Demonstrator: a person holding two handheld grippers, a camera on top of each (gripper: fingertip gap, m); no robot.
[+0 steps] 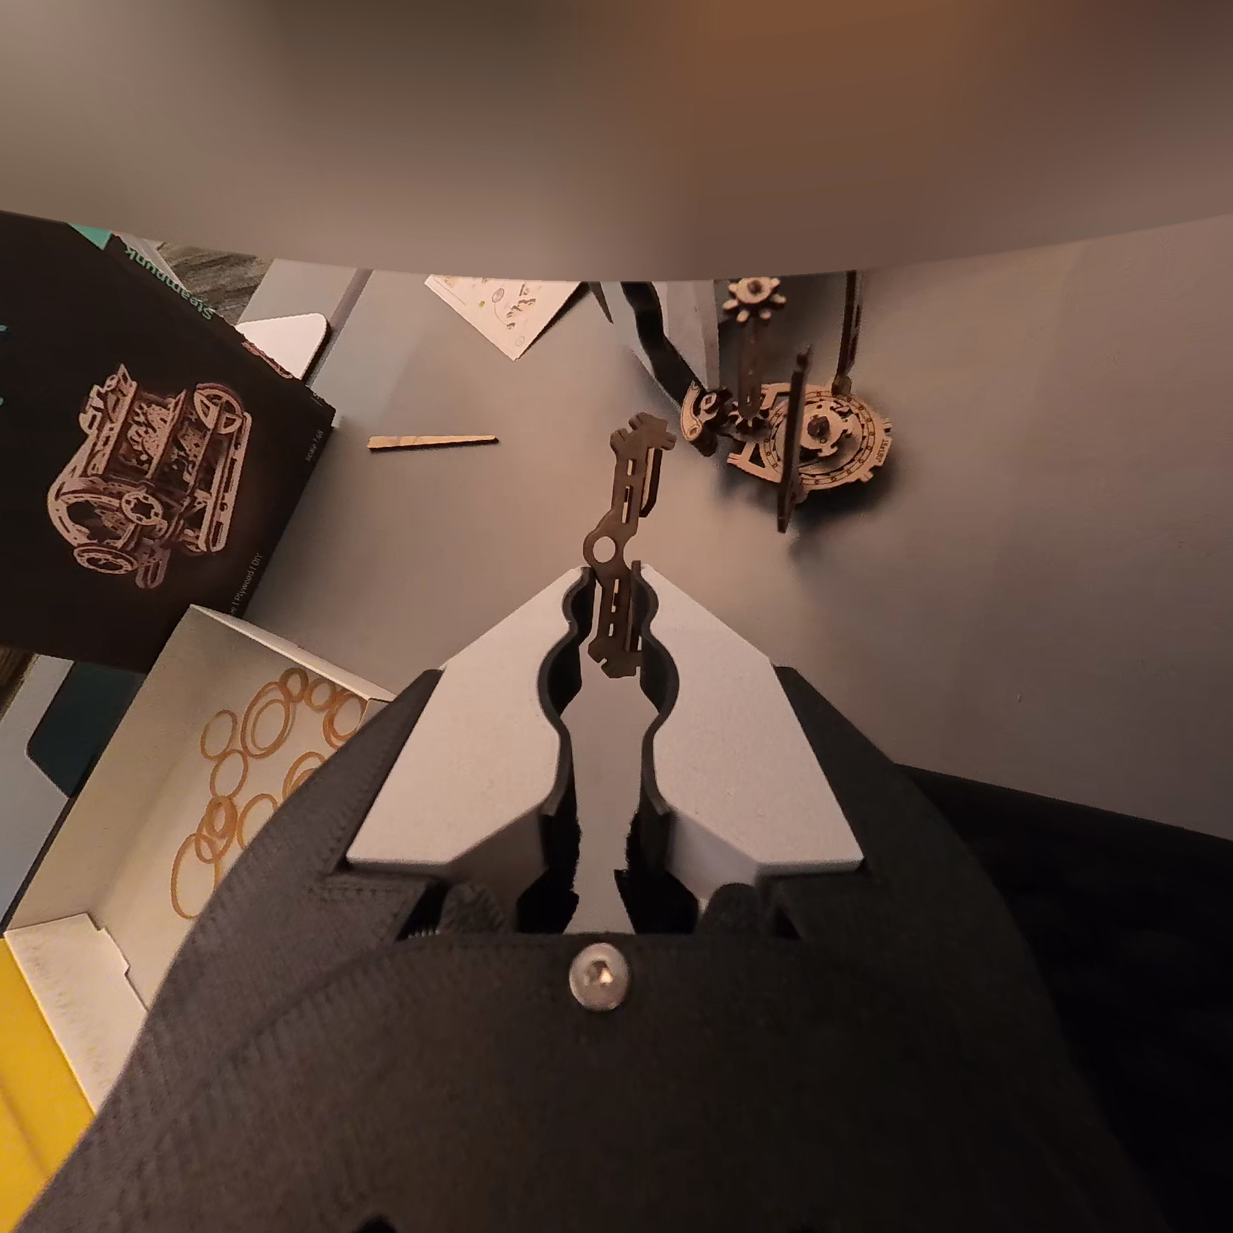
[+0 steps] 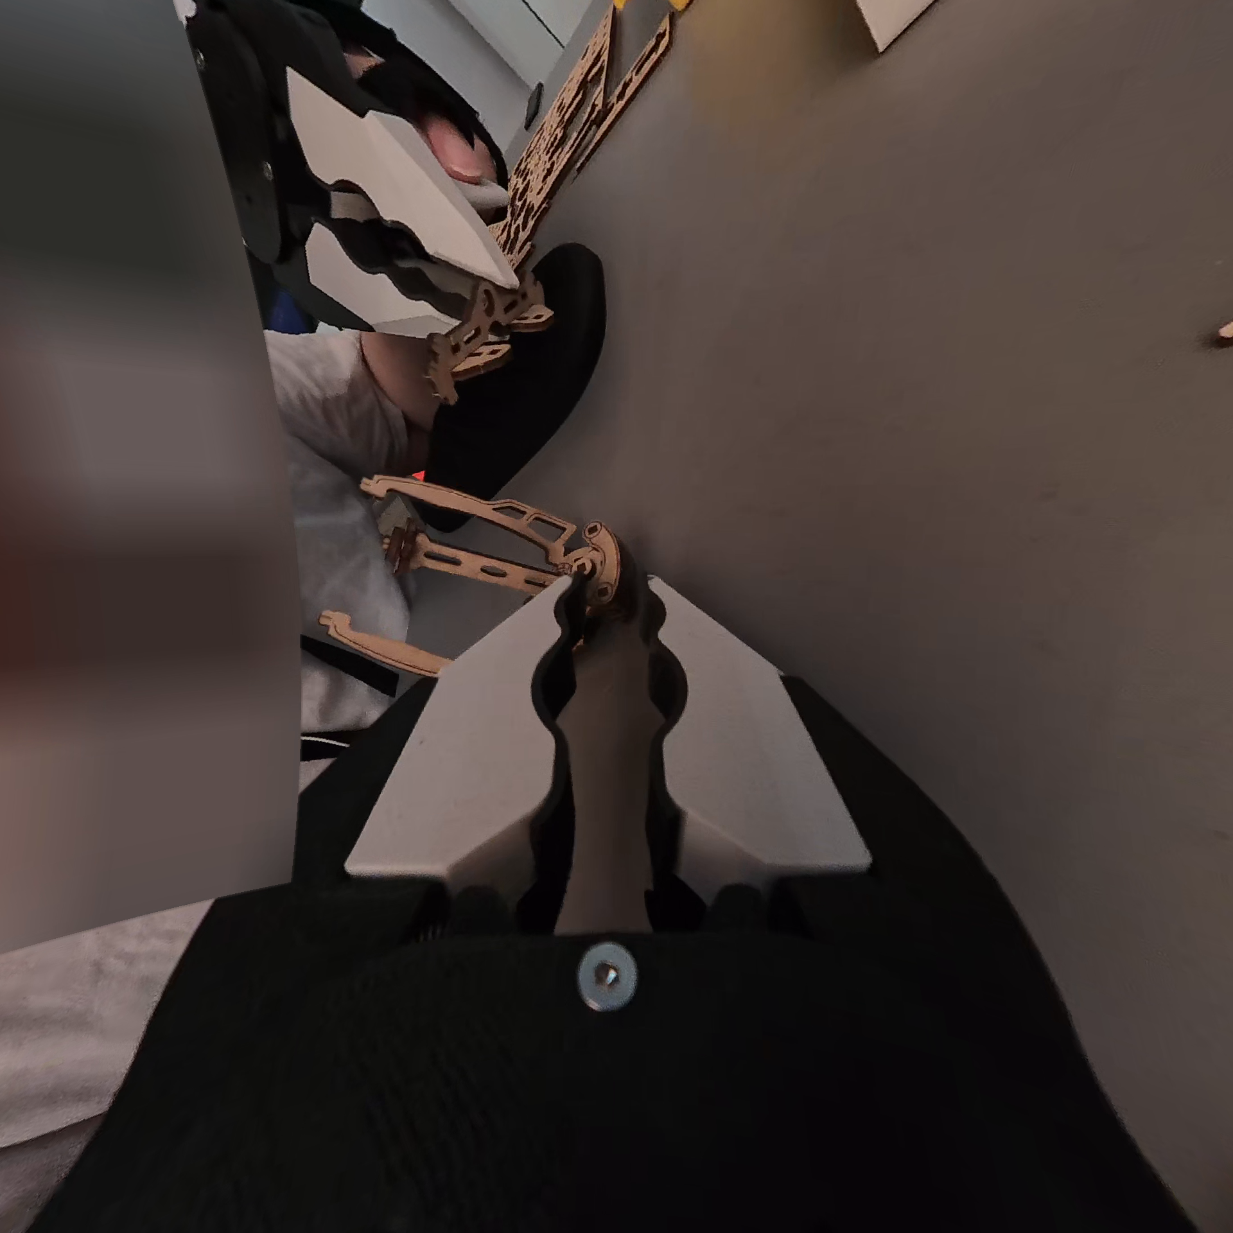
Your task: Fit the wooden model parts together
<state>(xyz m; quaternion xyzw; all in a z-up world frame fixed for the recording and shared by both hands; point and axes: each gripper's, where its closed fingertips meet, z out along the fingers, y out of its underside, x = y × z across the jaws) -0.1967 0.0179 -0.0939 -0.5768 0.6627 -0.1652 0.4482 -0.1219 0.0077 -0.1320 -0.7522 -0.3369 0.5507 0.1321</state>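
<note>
A slotted wooden strut is clamped upright between the closed jaws of the left gripper, above the grey table. The geared wooden assembly is pinched at its base by the right gripper, resting against the table

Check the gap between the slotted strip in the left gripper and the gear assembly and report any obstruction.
Nothing visible blocks it. The slotted strip sits clamped in the left gripper; only bare grey table shows between its free end and the gear assembly.
</note>
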